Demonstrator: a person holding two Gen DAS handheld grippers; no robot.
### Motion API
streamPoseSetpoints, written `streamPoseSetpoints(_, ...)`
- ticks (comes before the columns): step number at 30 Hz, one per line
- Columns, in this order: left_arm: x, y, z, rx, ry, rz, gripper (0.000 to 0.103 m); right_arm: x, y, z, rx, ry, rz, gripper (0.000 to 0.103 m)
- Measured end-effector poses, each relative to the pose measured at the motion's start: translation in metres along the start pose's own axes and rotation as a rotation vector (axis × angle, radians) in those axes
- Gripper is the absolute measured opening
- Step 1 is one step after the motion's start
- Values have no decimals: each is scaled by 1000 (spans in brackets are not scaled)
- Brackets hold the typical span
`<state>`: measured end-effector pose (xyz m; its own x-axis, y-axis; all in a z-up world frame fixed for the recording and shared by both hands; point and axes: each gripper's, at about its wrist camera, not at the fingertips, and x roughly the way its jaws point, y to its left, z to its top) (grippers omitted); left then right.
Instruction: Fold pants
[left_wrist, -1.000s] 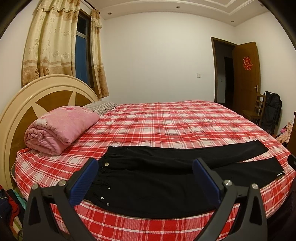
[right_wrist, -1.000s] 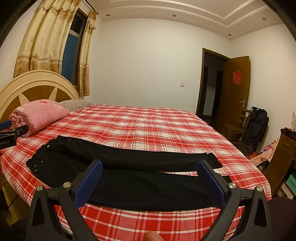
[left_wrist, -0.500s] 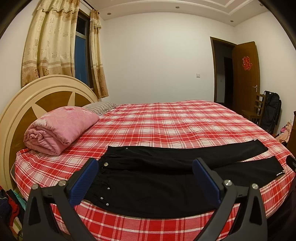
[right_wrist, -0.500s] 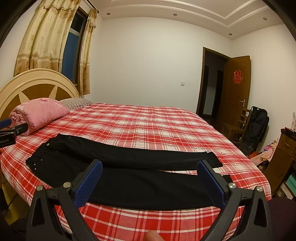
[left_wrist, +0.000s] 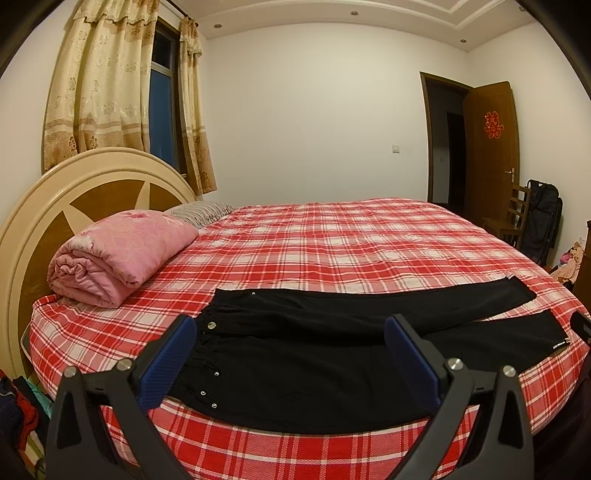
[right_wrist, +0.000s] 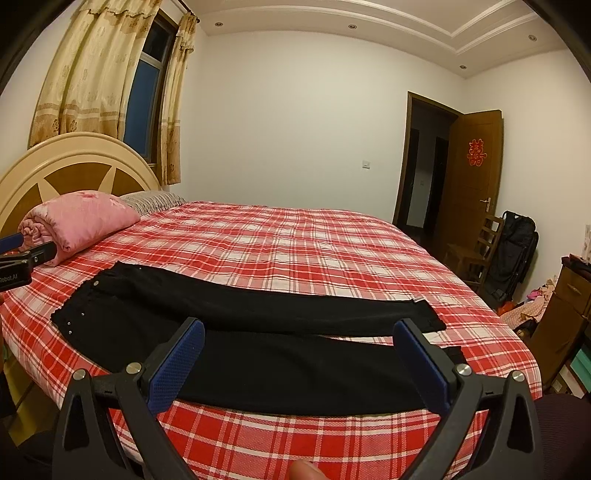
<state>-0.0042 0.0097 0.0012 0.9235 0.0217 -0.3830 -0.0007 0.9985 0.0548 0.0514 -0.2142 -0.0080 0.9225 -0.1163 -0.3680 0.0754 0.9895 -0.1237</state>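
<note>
Both the left gripper (left_wrist: 291, 354) and the right gripper (right_wrist: 303, 356) hang spread wide, holding nothing, above one pair of black pants (left_wrist: 332, 343) lying flat along the near edge of the red-checked bed (left_wrist: 332, 243). One rolled pink quilt (left_wrist: 122, 254) and one striped pillow (left_wrist: 201, 211) sit by the headboard (left_wrist: 66, 195); one door (left_wrist: 487, 147) stands open.

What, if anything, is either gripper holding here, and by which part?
Nothing is held. The left gripper and right gripper are open above the black pants, which lie flat on the bed.
</note>
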Motion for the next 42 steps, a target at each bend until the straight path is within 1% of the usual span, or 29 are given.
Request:
streamPoseSetpoints(18, 2, 2, -2, 2, 11, 0, 103, 6, 3, -5, -12, 23, -2, 102)
streamPoseSetpoints(24, 13, 2, -6, 7, 27, -1, 103, 17, 4, -9, -17, 44, -6, 102)
streamPoseSetpoints(27, 31, 2, -8, 47, 41, -1, 103, 36, -1, -14, -13, 92, -7, 102)
streamPoseSetpoints(28, 41, 6, -8, 59, 46, 14, 103, 45, -4, -16, -11, 107, -10, 102)
streamPoseSetpoints(30, 65, 15, -7, 82, 66, 46, 103, 69, -11, -19, -21, 150, -50, 102)
streamPoseSetpoints(32, 86, 28, -6, 79, 97, 72, 103, 94, -21, -22, -20, 206, -78, 102)
streamPoseSetpoints(34, 110, 42, -4, 71, 131, 85, 103, 113, -30, -23, -13, 237, -93, 102)
streamPoseSetpoints(35, 120, 48, -4, 68, 146, 106, 103, 127, -35, -23, -13, 258, -110, 102)
streamPoseSetpoints(39, 157, 67, 0, 84, 182, 166, 103, 162, -49, -22, -26, 304, -152, 102)
streamPoseSetpoints(42, 182, 75, 2, 97, 209, 187, 103, 188, -56, -20, -41, 327, -172, 102)
